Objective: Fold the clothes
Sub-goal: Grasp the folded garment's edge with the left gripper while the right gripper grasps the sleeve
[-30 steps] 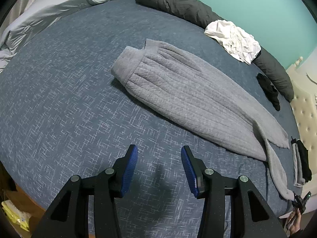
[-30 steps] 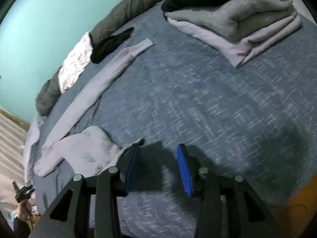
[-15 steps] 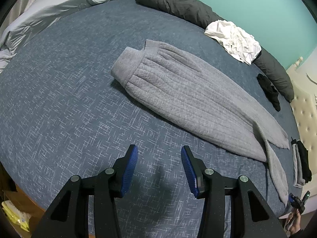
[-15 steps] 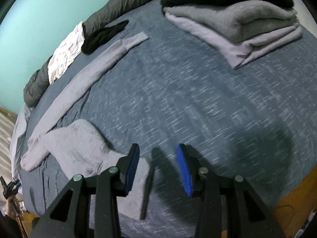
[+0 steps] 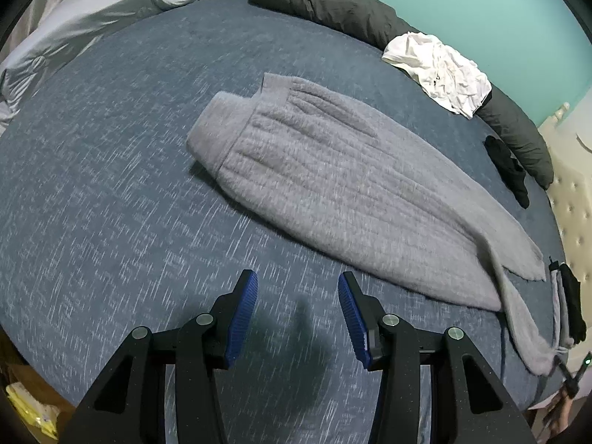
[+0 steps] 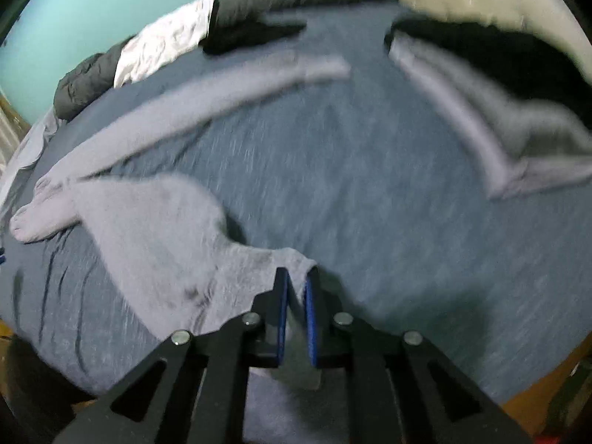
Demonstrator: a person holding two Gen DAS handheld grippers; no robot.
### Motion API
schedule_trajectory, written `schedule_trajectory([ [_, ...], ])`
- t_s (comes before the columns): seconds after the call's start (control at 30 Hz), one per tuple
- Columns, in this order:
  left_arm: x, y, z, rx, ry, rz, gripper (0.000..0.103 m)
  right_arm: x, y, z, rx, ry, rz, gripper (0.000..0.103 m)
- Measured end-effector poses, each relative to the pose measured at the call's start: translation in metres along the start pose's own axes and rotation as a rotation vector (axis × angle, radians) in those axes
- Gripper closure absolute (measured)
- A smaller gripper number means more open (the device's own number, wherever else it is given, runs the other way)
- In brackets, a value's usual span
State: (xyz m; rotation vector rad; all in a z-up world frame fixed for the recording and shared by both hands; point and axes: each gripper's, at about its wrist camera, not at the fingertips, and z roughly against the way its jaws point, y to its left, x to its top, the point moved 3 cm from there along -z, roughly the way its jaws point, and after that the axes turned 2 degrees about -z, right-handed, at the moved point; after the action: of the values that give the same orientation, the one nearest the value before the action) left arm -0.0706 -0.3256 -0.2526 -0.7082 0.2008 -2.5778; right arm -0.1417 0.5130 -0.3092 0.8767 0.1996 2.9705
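Grey fleece trousers point(image 5: 333, 192) lie folded lengthwise on the blue bed point(image 5: 92, 203), waistband toward the left. My left gripper point(image 5: 298, 285) is open and empty, above the bedcover just short of the trousers. In the right wrist view the same trousers point(image 6: 148, 229) stretch away to the left, one leg point(image 6: 207, 100) lying straight across the bed. My right gripper point(image 6: 296, 281) is shut on the cuff end of the near trouser leg. The right view is blurred.
A white garment point(image 5: 440, 66) lies on a dark rolled duvet point(image 5: 333, 0) along the teal wall. A black garment point(image 5: 507, 166) lies near the headboard. A stack of folded clothes point(image 6: 499, 111) sits at the right. A pale sheet point(image 5: 92, 14) bunches at the far left.
My right gripper has moved onto the near trouser cuff and closed on it. The left gripper stayed open and shifted only slightly.
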Motion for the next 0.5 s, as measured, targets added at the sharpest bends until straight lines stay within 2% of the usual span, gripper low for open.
schedule_trajectory([
  [0.1, 0.013, -0.006, -0.009, -0.002, -0.007, 0.004, 0.044, 0.028, -0.015, 0.008, -0.069, -0.058, 0.01, 0.095],
  [0.17, 0.023, -0.012, -0.015, 0.003, -0.01, -0.001, 0.043, 0.04, -0.022, 0.006, -0.079, -0.058, 0.007, 0.095],
  [0.23, 0.033, -0.015, -0.023, 0.012, -0.008, -0.002, 0.042, 0.046, -0.023, 0.002, -0.093, -0.057, 0.019, 0.095],
  [0.5, 0.085, -0.014, -0.058, 0.0, -0.008, 0.108, 0.035, 0.052, -0.04, -0.035, -0.116, -0.017, -0.035, 0.095],
])
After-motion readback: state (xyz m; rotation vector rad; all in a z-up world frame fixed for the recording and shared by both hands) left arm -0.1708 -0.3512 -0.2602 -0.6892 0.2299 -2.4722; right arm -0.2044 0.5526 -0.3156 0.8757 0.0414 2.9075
